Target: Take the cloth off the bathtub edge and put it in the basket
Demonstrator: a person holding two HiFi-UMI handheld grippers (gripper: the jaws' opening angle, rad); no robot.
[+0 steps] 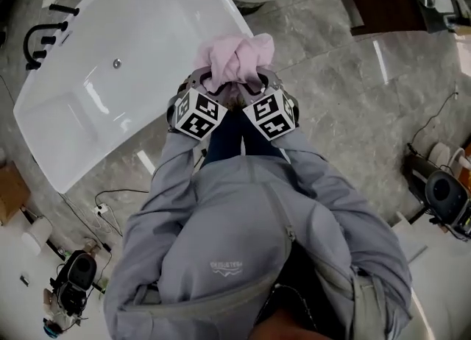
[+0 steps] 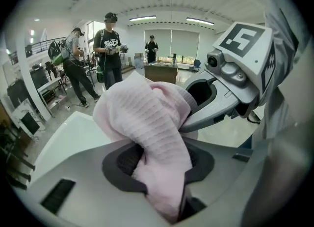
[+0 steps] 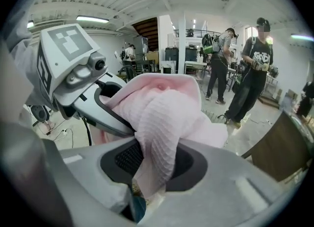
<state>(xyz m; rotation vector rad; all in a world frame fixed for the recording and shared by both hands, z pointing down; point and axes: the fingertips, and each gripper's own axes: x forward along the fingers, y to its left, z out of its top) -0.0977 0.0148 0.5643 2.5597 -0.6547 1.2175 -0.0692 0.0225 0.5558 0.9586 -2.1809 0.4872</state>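
cloth (image 1: pixel 234 55) clamped in left gripper (image 2: pixel 159 168) and right gripper (image 3: pixel 153 161); jacket logo (image 1: pixel 226 266) illegible

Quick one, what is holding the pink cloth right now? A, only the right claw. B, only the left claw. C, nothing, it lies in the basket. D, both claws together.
D: the pink cloth is pinched in the left claw and in the right claw; each gripper view shows it clamped between the jaws.

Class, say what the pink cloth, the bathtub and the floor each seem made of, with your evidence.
Pink cloth: soft textile, probably cotton; ribbed waffle texture, limp folds.
Bathtub: glossy white acrylic or enamel; smooth, bright highlights.
Floor: polished grey stone or marble-look tile; veining, reflected light streaks.
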